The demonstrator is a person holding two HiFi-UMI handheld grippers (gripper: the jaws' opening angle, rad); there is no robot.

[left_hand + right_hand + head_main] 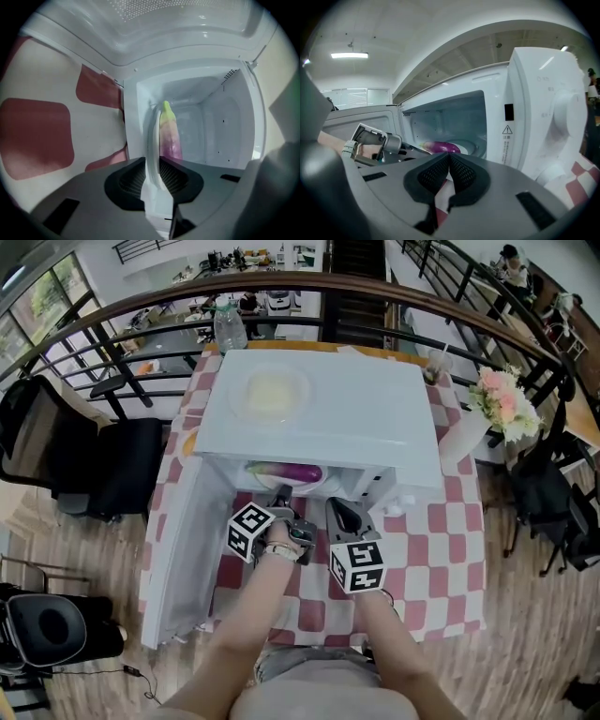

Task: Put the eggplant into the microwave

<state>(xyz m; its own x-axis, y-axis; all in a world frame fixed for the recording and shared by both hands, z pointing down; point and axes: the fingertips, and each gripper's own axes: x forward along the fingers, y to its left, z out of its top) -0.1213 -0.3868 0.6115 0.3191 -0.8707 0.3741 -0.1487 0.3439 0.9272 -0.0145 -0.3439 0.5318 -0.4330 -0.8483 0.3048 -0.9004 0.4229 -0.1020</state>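
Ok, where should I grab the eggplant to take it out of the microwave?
Probably the purple middle of the eggplant, reaching in through the open front of the microwave: it lies sideways across the plate, long side facing you.

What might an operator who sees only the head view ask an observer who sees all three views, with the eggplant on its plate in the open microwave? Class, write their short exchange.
Operator: The head view hides the jaws of the left gripper. What is between them?
Observer: The rim of the white plate that bears the eggplant. The jaws stand slightly apart.
Operator: And the right gripper?
Observer: Its jaws are together with nothing between them, just outside the opening of the microwave.
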